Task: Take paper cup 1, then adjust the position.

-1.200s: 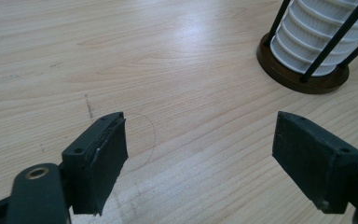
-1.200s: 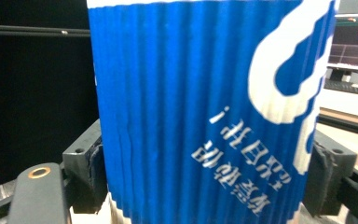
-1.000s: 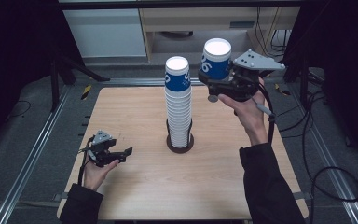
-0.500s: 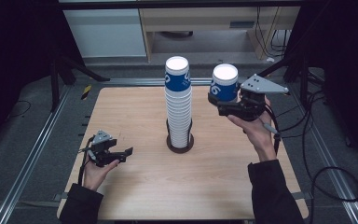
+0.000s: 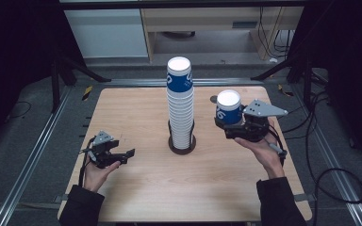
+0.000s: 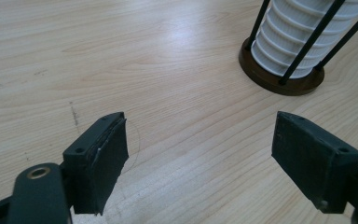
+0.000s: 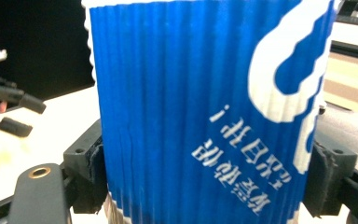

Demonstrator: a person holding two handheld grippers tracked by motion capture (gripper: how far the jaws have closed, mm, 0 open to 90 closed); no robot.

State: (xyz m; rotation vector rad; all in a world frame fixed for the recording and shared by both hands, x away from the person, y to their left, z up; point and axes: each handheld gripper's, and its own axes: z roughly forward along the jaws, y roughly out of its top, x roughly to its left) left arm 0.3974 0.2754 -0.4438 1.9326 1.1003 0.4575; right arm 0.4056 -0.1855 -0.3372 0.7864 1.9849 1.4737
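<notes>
Cup (image 5: 228,108), blue with white lettering, is upside down and clamped between the fingers (image 7: 92,161) of the right gripper (image 5: 235,126), held clear above the right side of the bench (image 5: 217,188). In the right gripper view the pads press against opposite sides of the ribbed wall; gripping across the wall keeps the closed base on top and the open mouth facing down, which suits setting the cup down inverted or dropping it over another.

Nearest the person, the left gripper (image 5: 122,155) rests low over the left side of the bench. Its fingers (image 6: 100,154) stand wide apart with nothing between them, bare wood showing in the gap. Judged from this posture, it is parked out of the way while the right hand does the work.

Farther back, at the bench centre, the stack of cups (image 5: 180,108) stands inverted in a holder (image 5: 181,146) with a round dark base and thin upright rods. The rods keep the tall column from toppling. The held cup is well apart from the stack, to its right and lower than its top.
</notes>
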